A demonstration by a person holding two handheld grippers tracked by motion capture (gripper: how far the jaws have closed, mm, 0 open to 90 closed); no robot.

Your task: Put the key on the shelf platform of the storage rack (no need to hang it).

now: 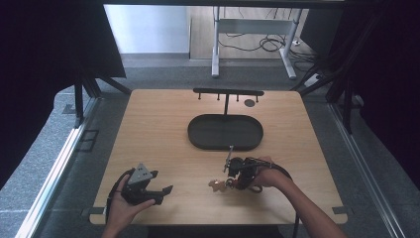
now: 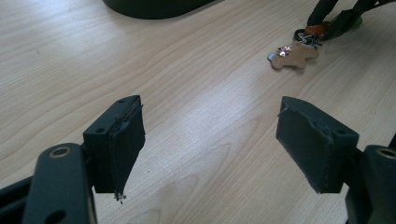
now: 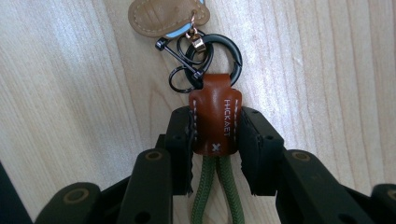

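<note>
Grey carpet floor around one light wooden table (image 1: 148,148), dark curtains at both sides, a white desk frame (image 1: 252,44) with loose cables beyond the far edge.

One black oval tray (image 1: 225,132) sits on the table, centred toward the far edge. Just behind it, one black T-shaped rack (image 1: 228,92) with small pegs along its bar, standing close to the far edge. One small dark disc (image 1: 249,102) lies beside the rack's right end.

Two grippers, one per hand. Left gripper (image 1: 158,191) held near the near-left corner; in the left gripper view its two jaws stand wide apart over bare wood, nothing between them. Right gripper (image 1: 233,182) near the near edge, right of centre, jaws pointing left along the table.

One keychain (image 3: 212,121), lying between tray and near edge. Right gripper's jaws are closed in on its brown leather tab, pads pressing both sides. Parts counted: one green cord loop (image 3: 217,191) running back between the jaws, one large black ring (image 3: 219,53), two smaller black rings, one tan leather charm (image 3: 163,16) resting on the wood ahead of the rings.
</note>
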